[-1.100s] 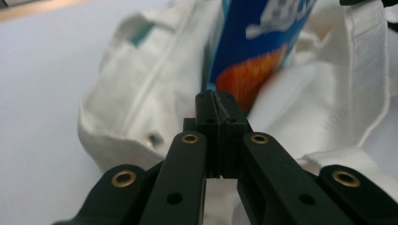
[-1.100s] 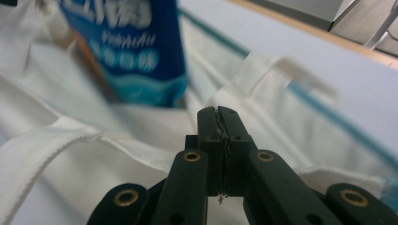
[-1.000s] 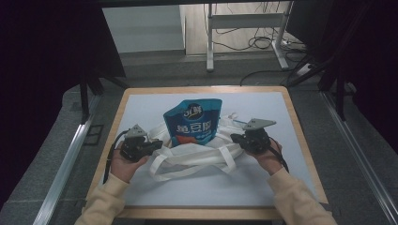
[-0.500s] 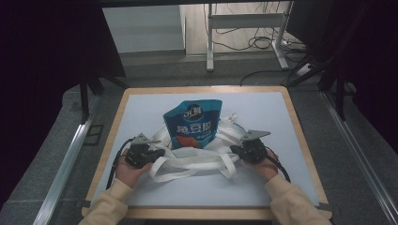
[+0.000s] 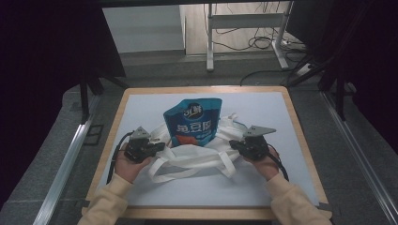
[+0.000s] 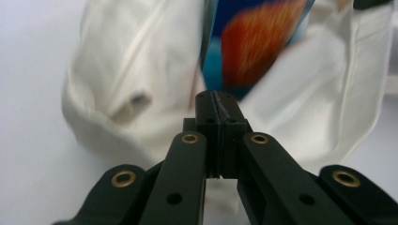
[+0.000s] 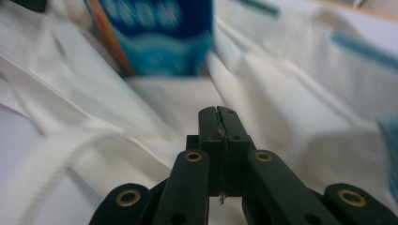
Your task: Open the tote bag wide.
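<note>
Mid-tabletop, the left gripper and right gripper, jaws together, flank the white tote bag holding a blue snack pouch.

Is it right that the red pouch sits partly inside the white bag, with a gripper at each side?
Not quite: the pouch is blue, not red, as the high view shows. It does sit partly inside the white bag, with a gripper at each side.

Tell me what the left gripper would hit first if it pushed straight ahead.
Most likely the white cloth bag, right past the left gripper; the blue pouch stands just behind, though depth is unclear.
</note>
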Demonstrator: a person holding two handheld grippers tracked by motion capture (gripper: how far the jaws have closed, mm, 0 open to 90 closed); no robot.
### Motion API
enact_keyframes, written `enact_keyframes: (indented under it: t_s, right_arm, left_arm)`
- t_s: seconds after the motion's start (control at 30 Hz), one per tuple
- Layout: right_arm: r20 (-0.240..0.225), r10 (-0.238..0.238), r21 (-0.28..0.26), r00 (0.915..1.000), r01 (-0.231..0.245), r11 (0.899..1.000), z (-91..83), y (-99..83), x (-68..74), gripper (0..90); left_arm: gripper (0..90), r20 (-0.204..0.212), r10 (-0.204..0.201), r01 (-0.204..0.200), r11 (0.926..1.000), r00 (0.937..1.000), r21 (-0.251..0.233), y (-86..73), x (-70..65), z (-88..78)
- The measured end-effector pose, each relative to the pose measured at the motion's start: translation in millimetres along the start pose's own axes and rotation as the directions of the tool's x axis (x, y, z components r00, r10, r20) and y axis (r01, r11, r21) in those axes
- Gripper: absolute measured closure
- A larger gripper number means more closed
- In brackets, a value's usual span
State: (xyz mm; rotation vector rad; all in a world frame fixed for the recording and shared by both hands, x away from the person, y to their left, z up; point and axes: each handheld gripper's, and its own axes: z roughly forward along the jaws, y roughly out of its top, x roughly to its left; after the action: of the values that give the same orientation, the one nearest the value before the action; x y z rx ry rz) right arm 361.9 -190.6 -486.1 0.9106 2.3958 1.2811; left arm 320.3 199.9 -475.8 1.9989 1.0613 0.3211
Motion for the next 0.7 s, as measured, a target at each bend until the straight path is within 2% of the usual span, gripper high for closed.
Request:
enact_keyframes:
  t_s: [0.1, 0.2, 0.27, 0.43, 0.6, 0.7]
  right_arm:
    - [-0.028, -0.016, -0.044, 0.9995, 0.015, 0.999, -4.1, 14.4, 10.6, 88.8]
    - [-0.072, -0.031, -0.051, 0.9969, 0.027, 0.998, -0.5, 21.6, 21.9, 88.8]
    - [-0.097, -0.05, -0.035, 0.994, 0.047, 0.998, 6.4, 23.1, 30.2, 88.8]
    - [-0.147, -0.056, 0.023, 0.9875, 0.06, 0.998, 17.2, 14.3, 40.6, 88.8]
    - [-0.17, -0.059, 0.084, 0.9837, 0.074, 0.994, 20.0, 1.4, 43.8, 89.0]
    - [-0.183, -0.058, 0.118, 0.9814, 0.081, 0.99, 21.7, -5.9, 45.5, 89.1]
  left_arm:
    - [89.5, -0.002, 0.006, -0.006, 1.0, 1.0, 0.0, 10.4, -0.3, 2.2]
    - [89.6, -0.011, 0.003, -0.003, 0.9997, 0.9999, 0.023, 16.4, 1.6, 9.8]
    - [89.7, -0.008, -0.005, 0.005, 0.9991, 1.0, 0.041, 18.3, 4.9, 16.7]
    - [89.6, -0.024, -0.019, 0.021, 0.9964, 0.9995, 0.083, 18.4, 16.0, 34.6]
    - [89.7, -0.047, -0.043, 0.047, 0.9952, 0.998, 0.086, 22.8, 23.5, 42.5]
    - [89.8, -0.066, -0.039, 0.045, 0.995, 0.9971, 0.089, 25.2, 25.1, 47.3]
